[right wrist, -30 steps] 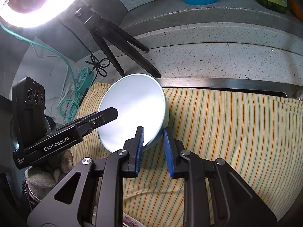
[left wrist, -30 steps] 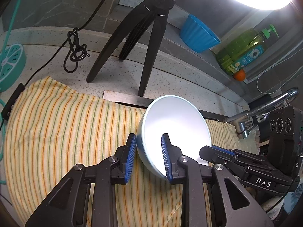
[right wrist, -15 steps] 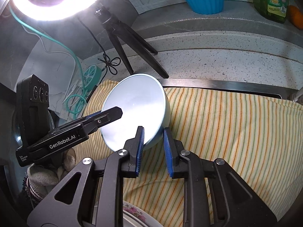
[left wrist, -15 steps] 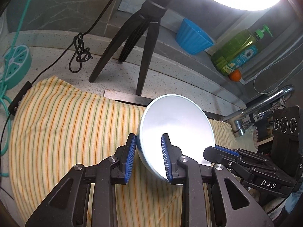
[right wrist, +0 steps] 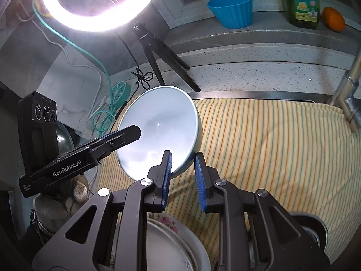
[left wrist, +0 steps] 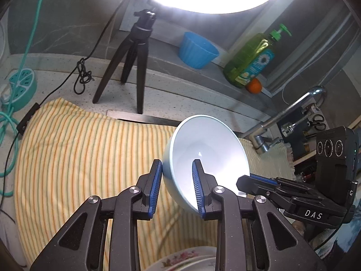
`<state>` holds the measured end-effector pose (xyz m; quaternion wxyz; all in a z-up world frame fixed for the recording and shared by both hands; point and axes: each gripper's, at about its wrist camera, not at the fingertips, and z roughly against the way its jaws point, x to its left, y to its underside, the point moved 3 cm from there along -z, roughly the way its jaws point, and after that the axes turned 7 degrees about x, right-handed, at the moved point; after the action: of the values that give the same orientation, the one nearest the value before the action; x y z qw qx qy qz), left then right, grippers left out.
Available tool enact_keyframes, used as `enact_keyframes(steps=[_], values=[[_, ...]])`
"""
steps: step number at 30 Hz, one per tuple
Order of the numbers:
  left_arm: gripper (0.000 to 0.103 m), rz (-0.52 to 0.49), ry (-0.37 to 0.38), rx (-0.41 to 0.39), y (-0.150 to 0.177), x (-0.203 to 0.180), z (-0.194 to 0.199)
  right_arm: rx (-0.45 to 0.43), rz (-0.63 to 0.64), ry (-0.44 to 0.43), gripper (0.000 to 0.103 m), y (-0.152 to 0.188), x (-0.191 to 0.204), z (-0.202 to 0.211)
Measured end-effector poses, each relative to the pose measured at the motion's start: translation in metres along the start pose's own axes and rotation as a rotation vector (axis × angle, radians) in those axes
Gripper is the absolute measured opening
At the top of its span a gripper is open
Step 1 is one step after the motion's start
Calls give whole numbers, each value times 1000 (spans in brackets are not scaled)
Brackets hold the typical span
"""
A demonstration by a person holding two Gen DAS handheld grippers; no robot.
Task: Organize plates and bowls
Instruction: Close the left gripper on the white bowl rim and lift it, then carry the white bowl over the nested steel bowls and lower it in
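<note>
A pale blue bowl (left wrist: 207,149) with a white inside is held tilted above the striped cloth (left wrist: 85,149). My left gripper (left wrist: 177,178) is shut on its left rim, one finger outside the wall and one inside. My right gripper (right wrist: 182,169) is shut on the opposite rim of the same bowl (right wrist: 158,131). Each gripper shows in the other's view, the right one (left wrist: 255,178) and the left one (right wrist: 133,133). Floral-rimmed plates (right wrist: 171,244) are stacked below, near the bottom edge, and also show in the left wrist view (left wrist: 185,257).
A ring light on a black tripod (left wrist: 133,52) stands behind the cloth. On the back ledge are a blue ribbed cup (left wrist: 197,49), a green soap bottle (left wrist: 252,61) and an orange (left wrist: 253,85). A faucet (left wrist: 291,113) rises at right. A teal coaster (left wrist: 21,85) and cables lie at left.
Both grippers have lifted the bowl and drawn it back toward me; the plate stack has come into view below. Both stay shut on the rim.
</note>
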<state>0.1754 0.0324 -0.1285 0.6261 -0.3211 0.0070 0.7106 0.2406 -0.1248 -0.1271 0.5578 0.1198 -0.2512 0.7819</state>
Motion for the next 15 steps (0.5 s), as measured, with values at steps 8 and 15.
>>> enact_keyframes(steps=[8, 15], values=[[24, -45, 35, -5, 21, -40, 6, -57, -22, 10, 22, 29, -12, 49], [24, -73, 76, 10, 41, -77, 3, -90, -44, 35, 22, 61, -27, 82]])
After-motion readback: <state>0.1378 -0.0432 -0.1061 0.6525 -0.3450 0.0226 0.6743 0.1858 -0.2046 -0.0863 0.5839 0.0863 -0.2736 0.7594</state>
